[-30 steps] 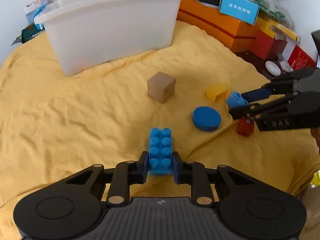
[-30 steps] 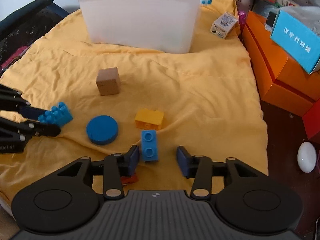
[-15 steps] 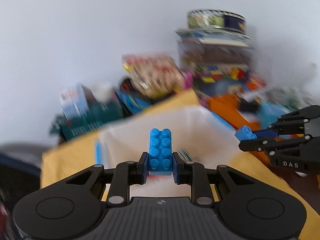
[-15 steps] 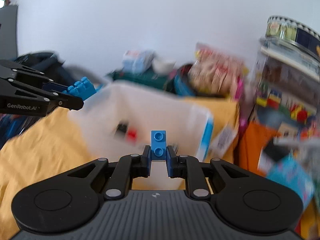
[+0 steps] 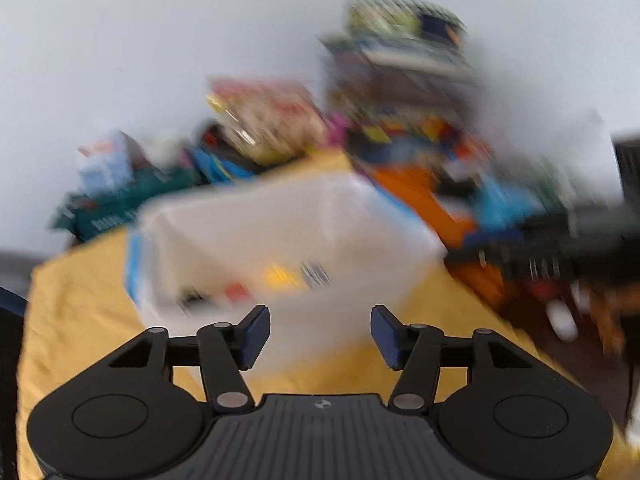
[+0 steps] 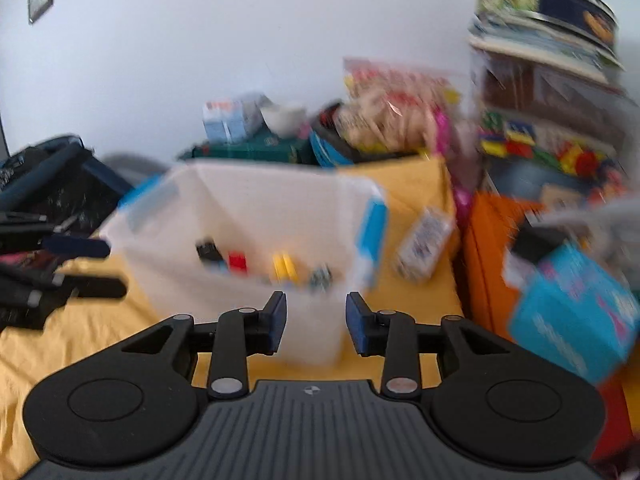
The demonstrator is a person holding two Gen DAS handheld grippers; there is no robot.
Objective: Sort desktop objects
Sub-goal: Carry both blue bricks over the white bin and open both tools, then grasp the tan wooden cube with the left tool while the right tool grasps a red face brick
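Observation:
A white plastic bin (image 6: 248,216) stands on the yellow cloth (image 6: 80,340) and holds several small blocks, among them red (image 6: 237,261) and yellow (image 6: 284,266) ones. My right gripper (image 6: 316,322) is open and empty just in front of the bin's near wall. My left gripper (image 5: 320,336) is open and empty, facing the same bin (image 5: 280,232); this view is motion-blurred. The left gripper also shows at the left edge of the right wrist view (image 6: 86,266), open and empty beside the bin.
Orange boxes (image 6: 492,248) and a light blue box (image 6: 576,312) sit right of the cloth. A small printed carton (image 6: 424,244) lies on the cloth right of the bin. Cluttered boxes, bags and a shelf stand behind. A dark bag (image 6: 52,184) sits at the left.
Both grippers have opened; the blue bricks they held over the bin are gone from the jaws. Both views have tilted slightly down toward the bin.

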